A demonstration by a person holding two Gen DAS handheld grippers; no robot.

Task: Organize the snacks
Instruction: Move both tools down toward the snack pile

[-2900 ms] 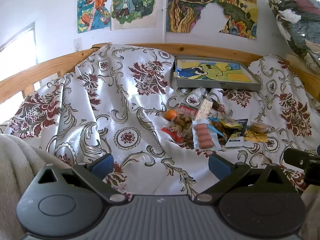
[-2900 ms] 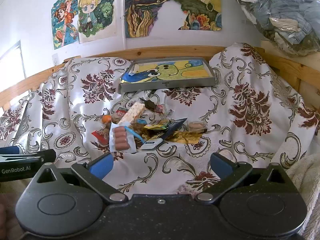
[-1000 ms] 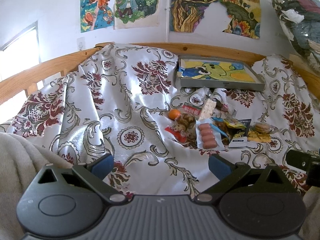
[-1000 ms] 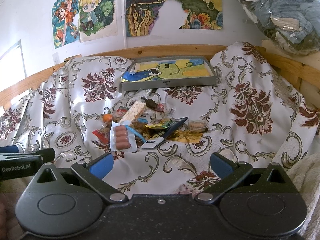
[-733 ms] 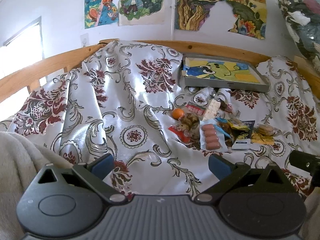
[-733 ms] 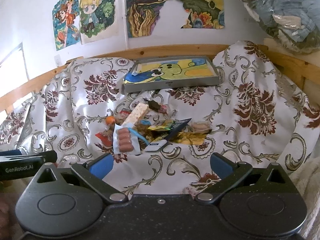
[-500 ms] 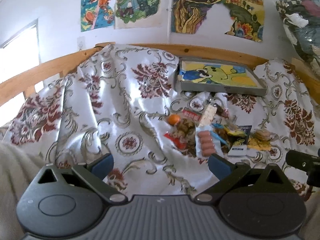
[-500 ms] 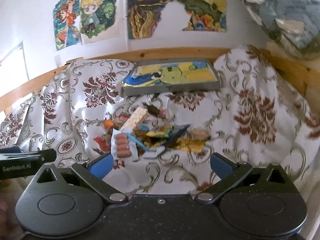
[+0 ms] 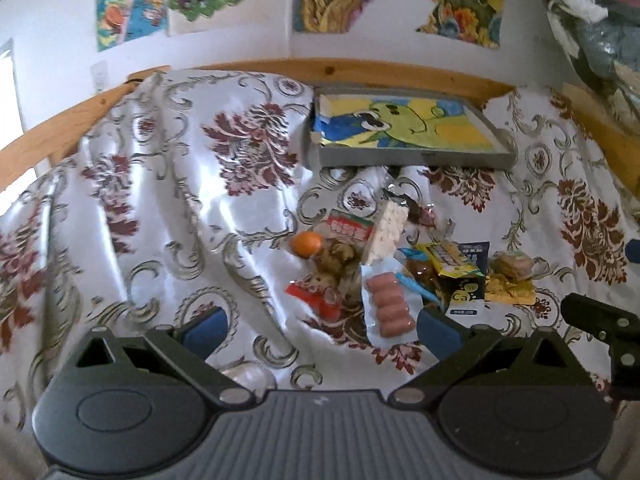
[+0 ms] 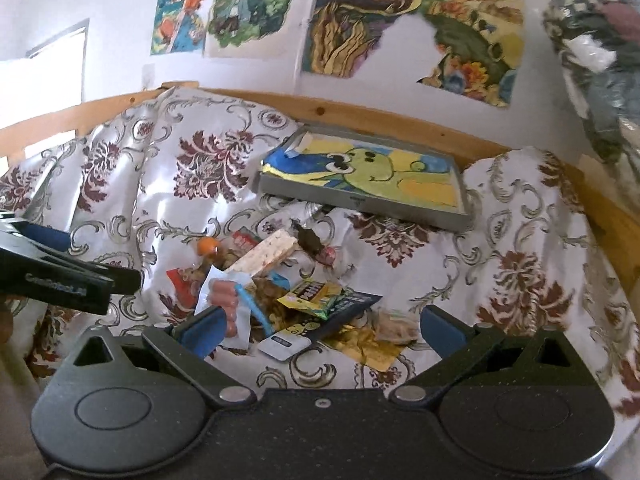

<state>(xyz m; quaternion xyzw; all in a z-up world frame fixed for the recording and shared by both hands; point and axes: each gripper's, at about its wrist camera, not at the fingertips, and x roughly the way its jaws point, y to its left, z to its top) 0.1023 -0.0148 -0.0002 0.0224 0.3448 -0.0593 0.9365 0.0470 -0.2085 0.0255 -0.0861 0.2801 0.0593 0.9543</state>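
Over the bed | both tongs, left tongs [image 9: 320,326] and right tongs [image 10: 318,330], wide open, empty | step: approaching snack pile [image 10: 288,288] | next: grasp one packet, move to tray [image 10: 362,200]

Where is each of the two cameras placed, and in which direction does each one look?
Left wrist: sits on the left gripper, facing the snack pile on the floral cloth; its own open fingers and a part of the right gripper show.
Right wrist: sits on the right gripper, closer to the same pile; its open fingers and the left gripper show.
Shared: the pile, the grey tray, the wall posters.
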